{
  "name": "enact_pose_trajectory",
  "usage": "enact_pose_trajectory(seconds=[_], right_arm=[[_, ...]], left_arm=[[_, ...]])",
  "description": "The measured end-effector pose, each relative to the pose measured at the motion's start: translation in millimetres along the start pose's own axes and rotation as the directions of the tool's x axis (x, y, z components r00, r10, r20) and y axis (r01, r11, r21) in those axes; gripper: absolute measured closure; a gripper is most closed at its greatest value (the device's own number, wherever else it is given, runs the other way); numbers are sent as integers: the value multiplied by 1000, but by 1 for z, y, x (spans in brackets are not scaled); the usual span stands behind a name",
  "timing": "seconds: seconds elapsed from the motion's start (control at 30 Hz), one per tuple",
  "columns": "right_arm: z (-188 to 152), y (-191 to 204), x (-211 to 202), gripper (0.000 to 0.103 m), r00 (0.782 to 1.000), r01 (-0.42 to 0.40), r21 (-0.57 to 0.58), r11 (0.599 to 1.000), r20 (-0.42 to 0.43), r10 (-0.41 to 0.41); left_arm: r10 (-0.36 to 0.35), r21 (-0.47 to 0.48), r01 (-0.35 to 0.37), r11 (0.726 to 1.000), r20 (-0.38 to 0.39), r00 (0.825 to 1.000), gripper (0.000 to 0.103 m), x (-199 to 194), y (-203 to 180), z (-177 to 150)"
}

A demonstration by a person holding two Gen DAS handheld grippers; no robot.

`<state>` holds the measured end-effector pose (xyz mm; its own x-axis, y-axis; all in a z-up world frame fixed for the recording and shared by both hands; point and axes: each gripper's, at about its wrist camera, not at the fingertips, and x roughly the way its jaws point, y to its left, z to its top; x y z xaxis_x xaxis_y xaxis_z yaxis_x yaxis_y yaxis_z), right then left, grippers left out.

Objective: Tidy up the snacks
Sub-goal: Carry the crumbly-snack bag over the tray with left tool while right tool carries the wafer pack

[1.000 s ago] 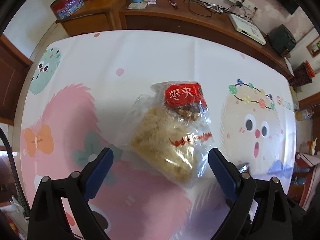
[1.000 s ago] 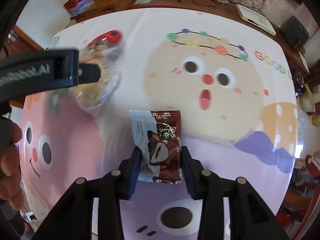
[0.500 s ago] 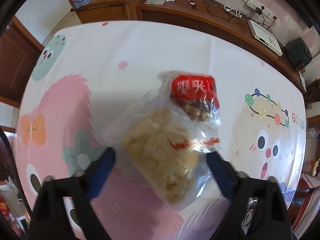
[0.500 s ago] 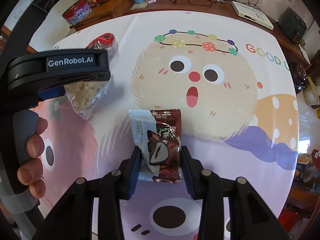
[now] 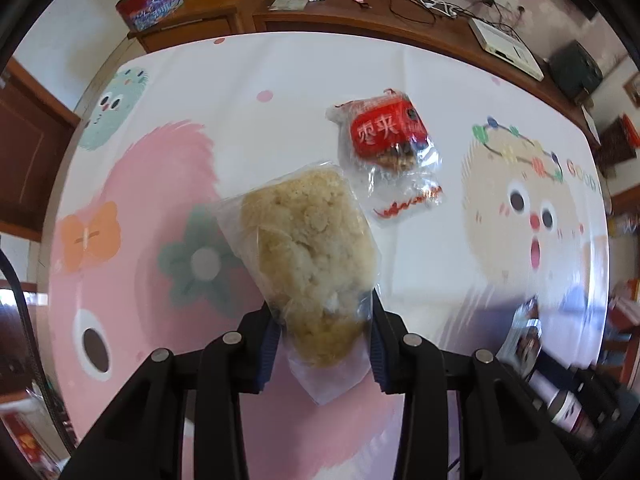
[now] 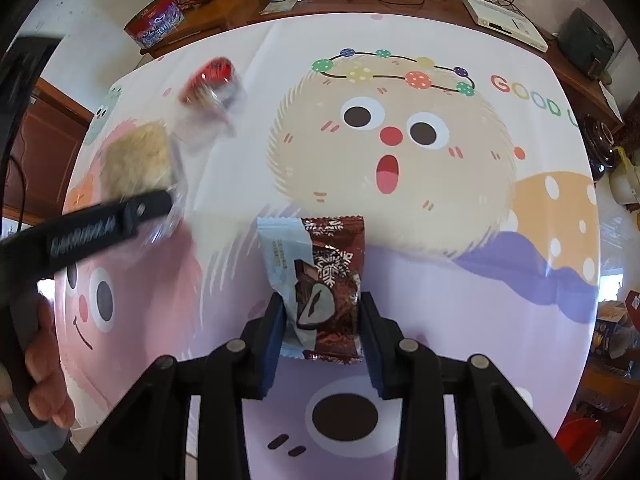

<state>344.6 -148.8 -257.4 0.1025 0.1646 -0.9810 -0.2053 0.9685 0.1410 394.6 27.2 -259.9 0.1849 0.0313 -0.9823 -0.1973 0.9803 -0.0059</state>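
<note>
Both grippers point almost straight down at the table (image 6: 440, 32). The left gripper (image 5: 323, 334) is closing, its blue pads already squeezing the lower end of the crumbly rice-cake bag (image 5: 308, 256), which looks lifted clear of the cloth. The red-label bag (image 5: 390, 152) lies just beyond it. The right gripper (image 6: 322, 324) is closing too, clamped on the chocolate pack (image 6: 320, 276). A hand (image 6: 44, 364) wraps the left gripper's handle at the frame edge.

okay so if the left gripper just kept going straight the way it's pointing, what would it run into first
Probably the cartoon tablecloth. The left gripper points steeply down, its jaws closing on the clear bag of crumbly rice snack, so that bag would likely touch down first. The red-labelled packet lies further ahead; depth is unclear.
</note>
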Motion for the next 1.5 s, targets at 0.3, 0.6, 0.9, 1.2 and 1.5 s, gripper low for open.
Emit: enact_pose_trajectory(seconds=[0.3, 0.6, 0.9, 1.2, 1.5], right_arm=[[-13, 8, -38, 68, 999, -23, 7, 1000, 46, 23], [-46, 21, -88, 68, 992, -54, 40, 998, 115, 49], [-98, 36, -152, 68, 976, -93, 32, 995, 202, 84], [-157, 41, -193, 68, 960, -154, 72, 986, 249, 131], [-214, 34, -207, 68, 966, -117, 124, 985, 243, 84]], left_arm=[[1, 120, -11, 993, 83, 997, 67, -63, 3, -45], [-36, 210, 1, 978, 165, 986, 67, -130, 15, -95], [-88, 260, 30, 965, 217, 972, 67, -191, 29, -151], [-132, 284, 56, 957, 258, 957, 67, -227, 34, -209], [-160, 368, 66, 928, 231, 960, 67, -224, 16, -250]])
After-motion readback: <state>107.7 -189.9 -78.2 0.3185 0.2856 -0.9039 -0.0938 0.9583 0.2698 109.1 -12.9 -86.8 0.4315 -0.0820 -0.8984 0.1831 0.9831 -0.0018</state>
